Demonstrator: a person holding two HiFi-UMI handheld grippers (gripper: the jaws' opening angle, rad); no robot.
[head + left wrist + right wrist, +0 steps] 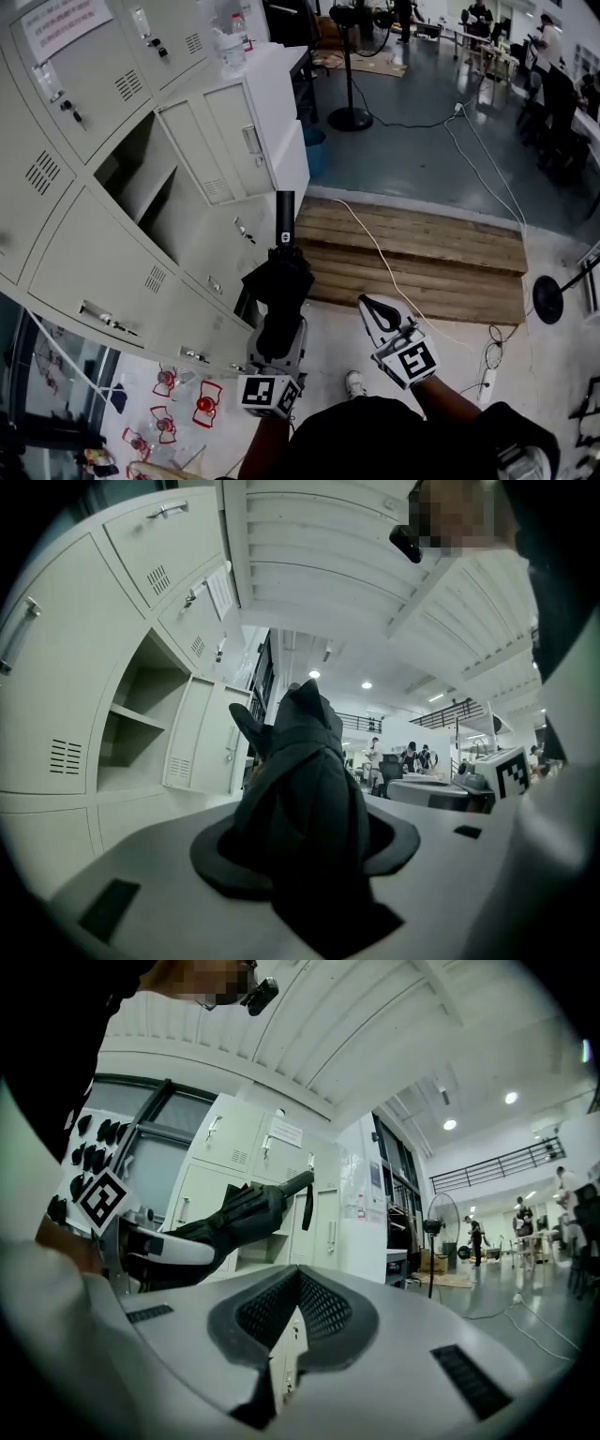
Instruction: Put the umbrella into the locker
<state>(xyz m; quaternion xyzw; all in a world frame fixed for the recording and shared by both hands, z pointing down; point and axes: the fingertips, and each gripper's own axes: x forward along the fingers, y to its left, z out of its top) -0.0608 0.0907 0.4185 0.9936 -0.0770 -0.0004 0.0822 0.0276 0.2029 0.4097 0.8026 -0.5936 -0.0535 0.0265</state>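
Observation:
A folded black umbrella (277,281) lies level in my left gripper (278,330), its straight handle (284,217) pointing ahead toward the lockers. The jaws are shut on its bunched fabric (305,789), which fills the left gripper view. One locker compartment (141,183) stands open, with a shelf inside and its door (230,141) swung out to the right. It also shows at the left of the left gripper view as the open locker (131,733). My right gripper (373,309) hovers beside the left, shut and empty (300,1283); its camera sees the umbrella (234,1218) from the side.
Grey lockers (94,272) fill the left. A wooden pallet (422,253) lies ahead on the floor with a white cable (394,272) across it. A fan stand (349,117) is beyond, small red objects (202,401) lie on the floor at lower left, and people (548,42) are at far tables.

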